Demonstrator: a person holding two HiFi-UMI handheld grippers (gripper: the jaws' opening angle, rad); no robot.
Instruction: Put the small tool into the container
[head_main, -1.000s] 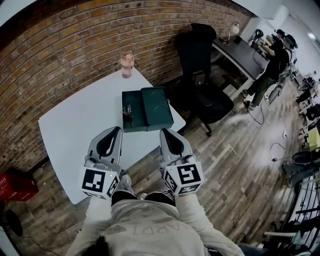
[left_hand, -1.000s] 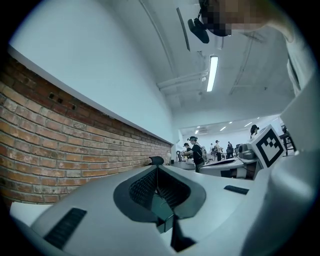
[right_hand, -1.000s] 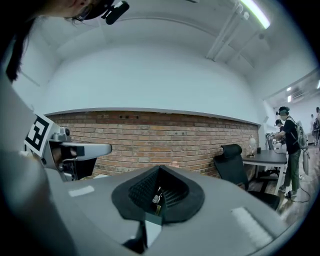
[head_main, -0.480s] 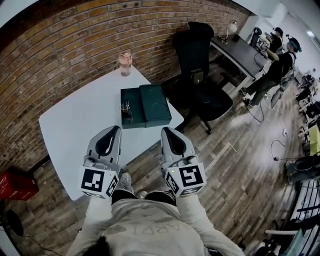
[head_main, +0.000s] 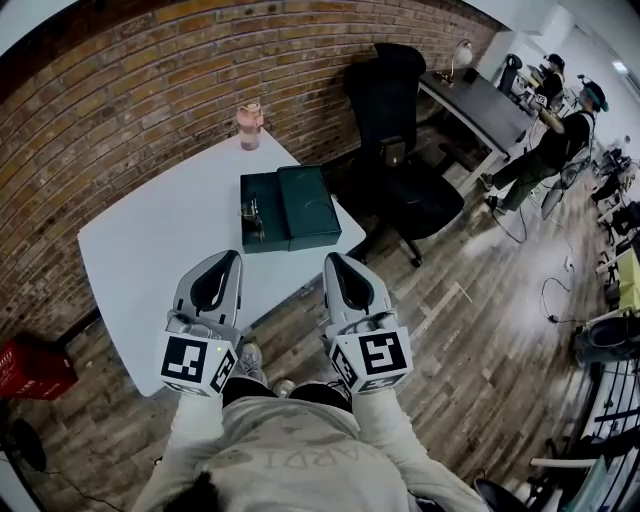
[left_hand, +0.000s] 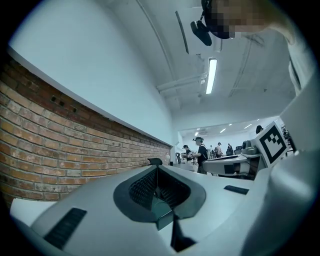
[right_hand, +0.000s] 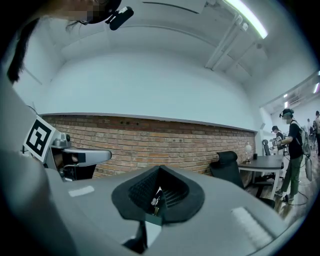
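Observation:
A dark green container lies open on the white table, its two halves side by side. A small metal tool rests on the left half. My left gripper and right gripper hover side by side near the table's front edge, close to my body and short of the container. In the left gripper view the left gripper has its ribbed pads together with nothing held. The right gripper looks the same in its own view. Neither touches the tool or the container.
A pink bottle stands at the table's far corner by the brick wall. A black office chair is right of the table. A dark desk and a standing person are further right. A red crate sits on the floor at left.
Both grippers stay in nearly the same place, the right one drifting slightly right. The view has shifted a little, and the person at the far desk has moved.

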